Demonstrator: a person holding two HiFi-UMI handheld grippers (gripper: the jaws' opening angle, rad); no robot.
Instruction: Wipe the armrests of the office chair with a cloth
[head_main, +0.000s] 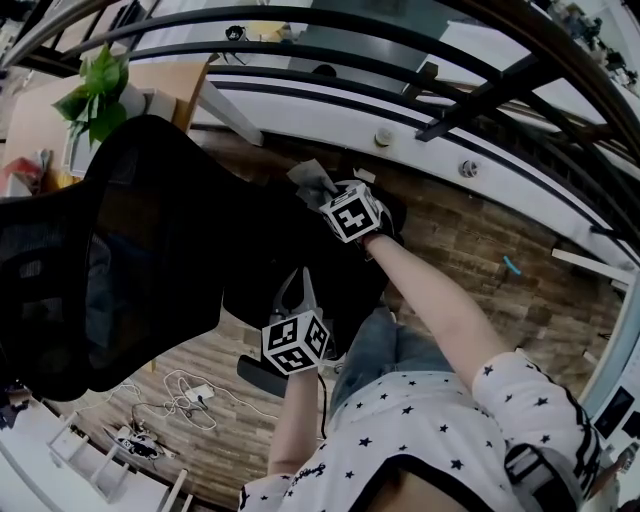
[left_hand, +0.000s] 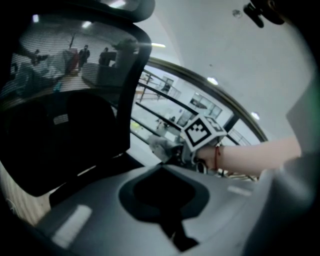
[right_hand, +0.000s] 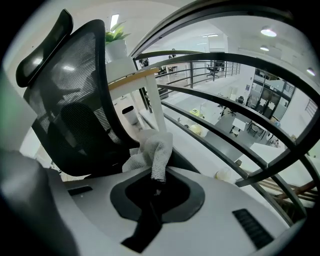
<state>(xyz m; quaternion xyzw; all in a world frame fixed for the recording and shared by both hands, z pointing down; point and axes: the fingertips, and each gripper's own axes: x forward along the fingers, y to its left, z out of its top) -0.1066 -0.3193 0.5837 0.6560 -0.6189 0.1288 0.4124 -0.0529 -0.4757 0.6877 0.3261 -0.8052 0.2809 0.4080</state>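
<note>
The black office chair (head_main: 120, 250) with its mesh back fills the left of the head view. My right gripper (head_main: 325, 190) is shut on a crumpled grey-white cloth (head_main: 310, 178) at the chair's far side, next to a dark armrest pad (head_main: 392, 212). In the right gripper view the cloth (right_hand: 152, 152) sticks up from the right gripper (right_hand: 156, 182), in front of the chair back (right_hand: 75, 100). My left gripper (head_main: 298, 272) points up near the seat, its fingers meeting at the tip, holding nothing. Below it sits the near armrest (head_main: 258, 372). The blurred left gripper view shows the cloth (left_hand: 161, 146).
A black metal railing (head_main: 400, 40) curves across the far side above a lower level. A potted plant (head_main: 100, 90) stands on a ledge behind the chair. White cables and a power strip (head_main: 190, 395) lie on the wooden floor (head_main: 480, 250), beside a white rack (head_main: 90, 460).
</note>
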